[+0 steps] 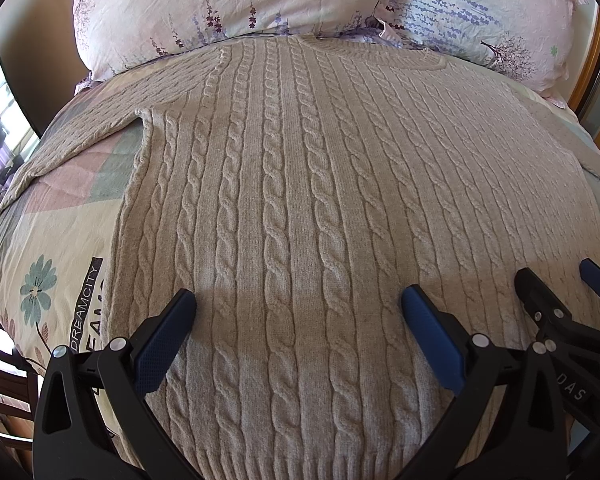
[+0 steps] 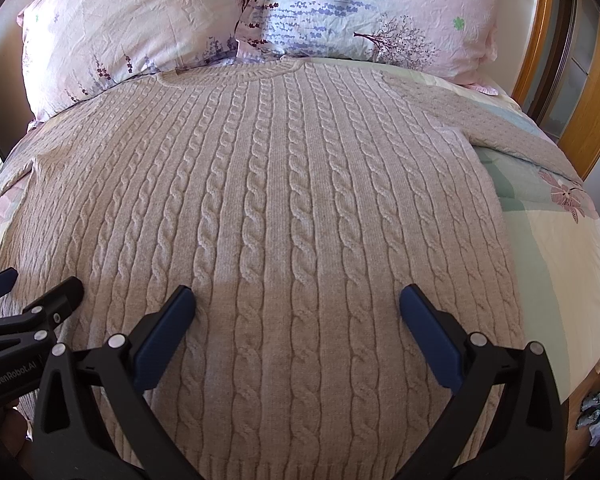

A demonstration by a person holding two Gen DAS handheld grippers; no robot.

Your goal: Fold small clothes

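Observation:
A beige cable-knit sweater (image 1: 300,184) lies flat and spread out on the bed, collar toward the pillows, hem toward me; it also fills the right wrist view (image 2: 268,208). Its left sleeve (image 1: 80,136) stretches out to the left and its right sleeve (image 2: 520,132) to the right. My left gripper (image 1: 299,300) is open and empty, hovering over the sweater's lower left part. My right gripper (image 2: 298,300) is open and empty over the lower right part. Each gripper shows at the edge of the other's view, the right gripper (image 1: 560,284) and the left gripper (image 2: 32,284).
Two floral pillows (image 1: 228,4) (image 2: 372,12) lie at the head of the bed. A patterned quilt (image 1: 48,248) covers the bed. A wooden bed frame (image 2: 536,32) runs along the right side; a dark chair back (image 1: 0,368) stands at the left.

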